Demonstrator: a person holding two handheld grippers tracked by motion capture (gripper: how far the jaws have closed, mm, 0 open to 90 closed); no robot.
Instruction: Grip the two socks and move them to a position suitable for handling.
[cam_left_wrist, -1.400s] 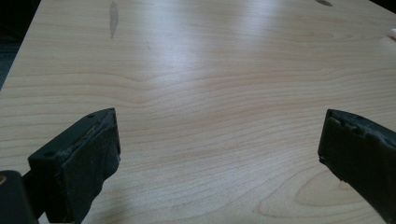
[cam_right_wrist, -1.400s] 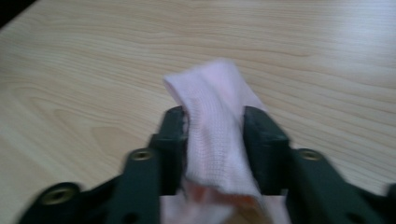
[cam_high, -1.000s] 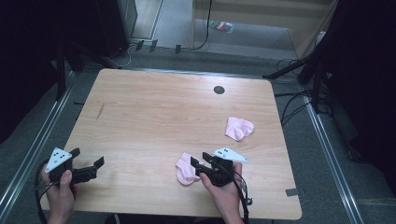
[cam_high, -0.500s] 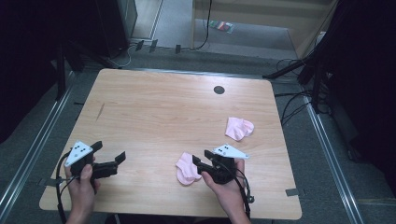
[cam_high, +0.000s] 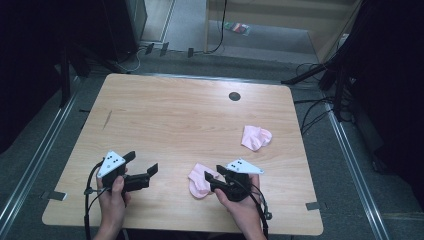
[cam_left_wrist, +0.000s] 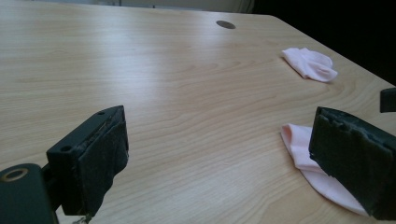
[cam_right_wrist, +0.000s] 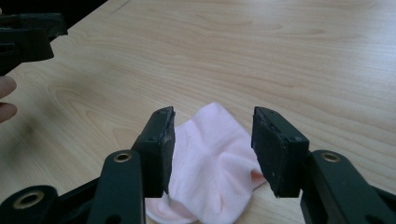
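The table (cam_high: 165, 115) is big, wooden and light brown. Most of its top is bare, so there is lots of room to move in the middle, at the back and on the left side. Its edges run close to grey rails on both sides. A small dark round hole (cam_high: 234, 96) sits near the back edge.

There are no boxes or bowls on the table, so nothing sits inside anything.

Two pink socks lie on the wood. The far sock (cam_high: 256, 137) lies by itself near the right edge, well apart from both grippers. The near sock (cam_high: 199, 180) lies close to the front edge, just in front of the right gripper (cam_high: 214, 179).

The right gripper has its jaws about half open. In the right gripper view the near sock (cam_right_wrist: 212, 161) lies on the table between the two black jaws, but the pads do not press on it. This gripper is in the same place as a second ago.

The left gripper (cam_high: 142, 167) has its jaws wide open with nothing between them, and they have just closed a tiny bit. It has slid from the front left corner toward the middle, and now it is much nearer the near sock (cam_left_wrist: 310, 163). The left hand (cam_high: 112, 197) holds it low by the front edge.
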